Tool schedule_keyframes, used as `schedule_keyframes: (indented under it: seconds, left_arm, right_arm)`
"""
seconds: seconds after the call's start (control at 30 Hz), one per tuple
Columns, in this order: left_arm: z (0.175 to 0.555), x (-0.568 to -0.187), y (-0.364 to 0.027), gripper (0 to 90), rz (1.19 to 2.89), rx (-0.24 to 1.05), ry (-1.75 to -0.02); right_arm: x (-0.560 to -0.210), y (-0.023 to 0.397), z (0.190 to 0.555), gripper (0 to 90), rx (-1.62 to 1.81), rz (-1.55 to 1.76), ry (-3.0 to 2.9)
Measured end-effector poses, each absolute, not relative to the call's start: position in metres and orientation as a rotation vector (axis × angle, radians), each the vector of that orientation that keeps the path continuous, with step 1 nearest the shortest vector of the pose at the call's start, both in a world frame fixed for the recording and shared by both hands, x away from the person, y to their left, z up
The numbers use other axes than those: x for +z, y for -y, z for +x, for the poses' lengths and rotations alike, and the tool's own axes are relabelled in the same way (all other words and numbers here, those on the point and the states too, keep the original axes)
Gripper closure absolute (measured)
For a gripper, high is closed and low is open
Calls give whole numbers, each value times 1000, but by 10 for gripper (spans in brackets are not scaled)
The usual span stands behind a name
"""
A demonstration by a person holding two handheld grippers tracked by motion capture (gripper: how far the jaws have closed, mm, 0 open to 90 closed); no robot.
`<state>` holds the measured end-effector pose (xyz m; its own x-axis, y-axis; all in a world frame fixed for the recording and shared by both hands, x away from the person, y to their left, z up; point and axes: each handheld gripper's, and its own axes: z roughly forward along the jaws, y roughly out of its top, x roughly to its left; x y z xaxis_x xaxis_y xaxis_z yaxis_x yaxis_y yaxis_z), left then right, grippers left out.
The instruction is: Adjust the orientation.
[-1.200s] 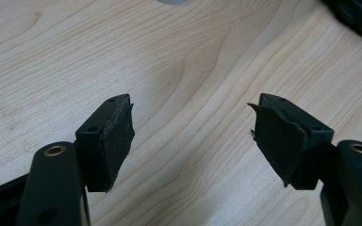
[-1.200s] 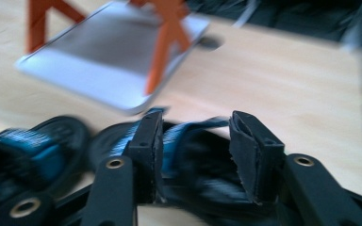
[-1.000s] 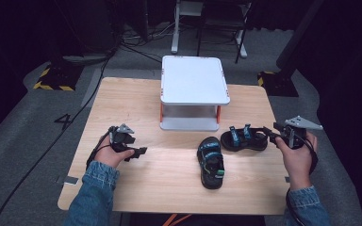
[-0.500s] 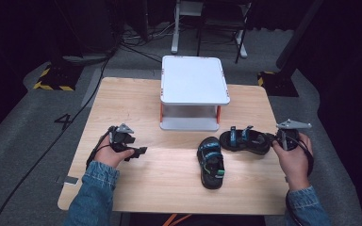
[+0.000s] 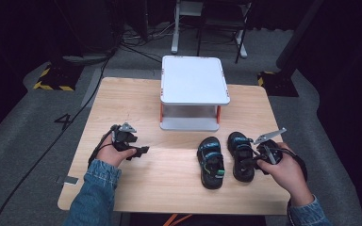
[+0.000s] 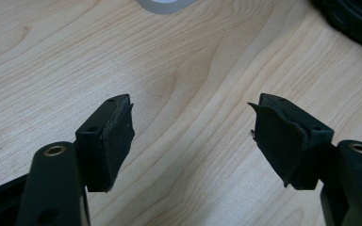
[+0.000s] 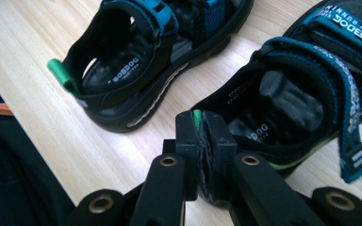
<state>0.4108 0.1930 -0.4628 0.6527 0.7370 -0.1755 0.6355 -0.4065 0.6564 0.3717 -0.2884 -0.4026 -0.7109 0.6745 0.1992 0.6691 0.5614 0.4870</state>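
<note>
Two black sandals with blue straps lie side by side on the wooden table (image 5: 169,183), toes pointing away from me. My right gripper (image 5: 250,161) is shut on the heel of the right sandal (image 5: 241,151); in the right gripper view its jaws pinch the green heel loop (image 7: 197,116) of that sandal (image 7: 301,94). The left sandal (image 5: 210,161) rests free beside it, its own green heel loop (image 7: 62,75) sticking out. My left gripper (image 5: 143,150) hovers over bare wood at the left, open, with nothing between its pads (image 6: 118,134).
A white two-level stand (image 5: 193,80) with orange legs occupies the table's far middle, its lower shelf (image 5: 188,123) just beyond the sandals. Cables run across the grey floor (image 5: 37,132) at the left. Dark surroundings lie behind the table.
My right gripper has swung the right sandal from lying crosswise to pointing away, bringing it alongside the left sandal. The left gripper has stayed put.
</note>
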Motion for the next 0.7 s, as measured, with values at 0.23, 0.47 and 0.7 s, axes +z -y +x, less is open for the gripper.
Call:
schedule_keyframes:
  seconds: [0.23, 0.47, 0.7]
  left_arm:
    - [411, -464, -191, 295, 2157, 182, -1061]
    - [411, -465, -191, 294, 2170, 180, -1057]
    - [410, -466, -193, 294, 2161, 179, -1070]
  right_arm:
    - [-386, 300, 370, 551, 911, 1110, -2605]
    - [-410, 307, 392, 442, 763, 1005, -2469]
    - [-434, 286, 406, 738, 605, 769, -2467]
